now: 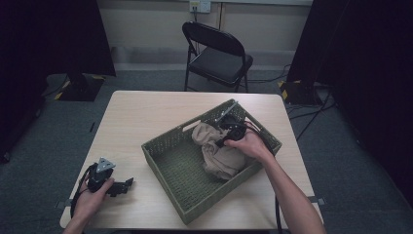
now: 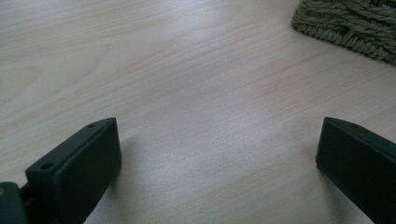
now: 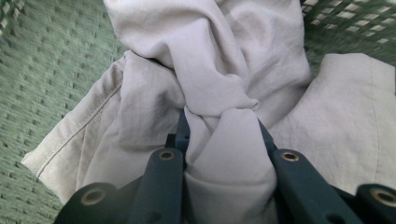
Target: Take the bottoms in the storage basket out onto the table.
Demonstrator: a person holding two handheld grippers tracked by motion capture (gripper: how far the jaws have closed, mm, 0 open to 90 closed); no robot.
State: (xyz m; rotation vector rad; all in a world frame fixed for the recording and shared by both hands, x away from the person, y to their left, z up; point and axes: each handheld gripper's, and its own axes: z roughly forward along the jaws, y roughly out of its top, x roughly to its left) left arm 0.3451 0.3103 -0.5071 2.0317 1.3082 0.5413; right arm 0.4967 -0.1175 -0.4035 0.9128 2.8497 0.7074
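Observation:
A crumpled beige cloth (image 1: 219, 153) lies in the right half of a green woven basket (image 1: 168, 141) on the light wooden table (image 1: 141, 112). My right gripper (image 1: 225, 130) is inside the basket and shut on a bunched fold of that cloth (image 3: 224, 140), which fills the space between its jaws. My left gripper (image 1: 127, 184) rests on the table near the front left corner, held by a hand. Its jaws stand wide apart over bare wood in the left gripper view, so my left gripper (image 2: 219, 154) is open and holds nothing.
A black folding chair (image 1: 216, 53) stands behind the table. Dark stands and cables sit on the grey carpet at both sides. A corner of the basket (image 2: 348, 23) shows ahead of the left gripper.

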